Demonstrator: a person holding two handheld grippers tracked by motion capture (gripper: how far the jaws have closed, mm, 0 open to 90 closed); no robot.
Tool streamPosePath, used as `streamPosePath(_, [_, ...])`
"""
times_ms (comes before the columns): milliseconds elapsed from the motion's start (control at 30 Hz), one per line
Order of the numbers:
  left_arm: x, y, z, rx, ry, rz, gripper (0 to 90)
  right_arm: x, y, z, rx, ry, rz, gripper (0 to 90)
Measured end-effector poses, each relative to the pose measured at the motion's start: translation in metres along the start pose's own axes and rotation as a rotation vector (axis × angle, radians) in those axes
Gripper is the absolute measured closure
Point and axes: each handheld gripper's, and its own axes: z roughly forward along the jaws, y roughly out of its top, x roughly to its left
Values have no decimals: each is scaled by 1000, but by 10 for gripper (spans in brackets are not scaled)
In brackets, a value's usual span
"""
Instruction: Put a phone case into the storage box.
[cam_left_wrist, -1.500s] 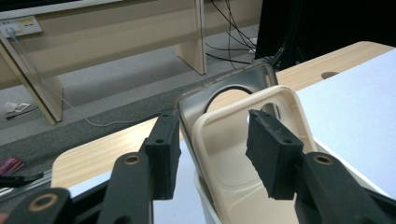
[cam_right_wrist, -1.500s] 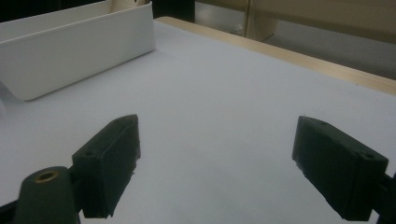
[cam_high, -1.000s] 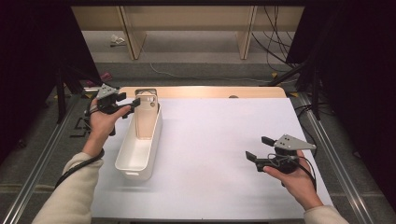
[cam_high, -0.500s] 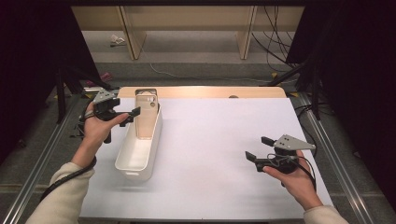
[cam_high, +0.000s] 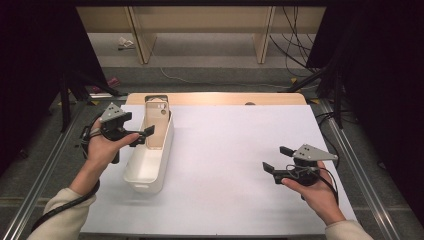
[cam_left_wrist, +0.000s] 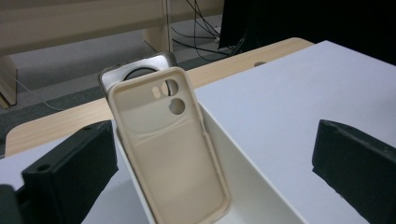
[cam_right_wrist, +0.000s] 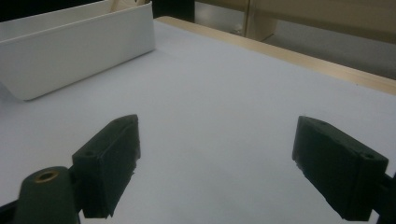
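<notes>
A beige phone case (cam_high: 156, 125) stands tilted against the far end wall of a white bin (cam_high: 150, 170), with a grey case (cam_left_wrist: 140, 65) right behind it. My left gripper (cam_high: 142, 136) hovers just left of the bin's far end and points at the cases. Its jaws have just been opening and stand wide, with nothing pressed between them. In the left gripper view the beige case (cam_left_wrist: 170, 149) rises free ahead of the left gripper (cam_left_wrist: 212, 170). My right gripper (cam_high: 276, 158) is held low over the table's right side, open, with nothing in it.
The bin sits lengthwise on the left of a white sheet (cam_high: 235, 150) over a wooden table (cam_high: 215, 98). In the right gripper view the bin's side wall (cam_right_wrist: 74, 51) lies far off, with bare sheet before the right gripper (cam_right_wrist: 224, 163). Metal rails run along both table sides.
My left gripper has drawn back to the left, away from the beige case, and its jaws stand wider. The case stays leaning in the bin. The right hand has kept still.
</notes>
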Motion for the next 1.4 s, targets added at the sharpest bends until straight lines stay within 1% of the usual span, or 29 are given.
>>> streamPosePath(133, [-9, 0, -5, -7, -9, 16, 0, 0, 0, 0, -1, 1, -3, 162])
streamPosePath(333, [-22, -7, -10, -10, -51, 9, 0, 0, 0, 0, -3, 2, -3, 162])
streamPosePath(467, [-28, -11, -13, -8, -56, 25, 0, 0, 0, 1, 0, 4, -1, 162])
streamPosePath(600, [-34, -16, -16, -7, -64, 30, 0, 0, 0, 0, -1, 4, 0, 162])
streamPosePath(667, [-37, -18, -18, -6, -70, 42, 0, 0, 0, 1, -1, 4, 0, 162])
streamPosePath(833, [-44, -25, -21, -5, -84, 50, 0, 1, 0, 0, -2, 5, -2, 162])
streamPosePath(1033, [-52, -36, -27, -27, -77, 59, 0, 1, 0, 0, -1, 5, -4, 162])
streamPosePath(1133, [-56, -40, -29, -23, -82, 66, 0, 1, 0, 0, -3, 4, -2, 161])
streamPosePath(1400, [-62, -46, -33, -35, -87, 87, 0, 1, 0, 0, -2, 6, -2, 162])
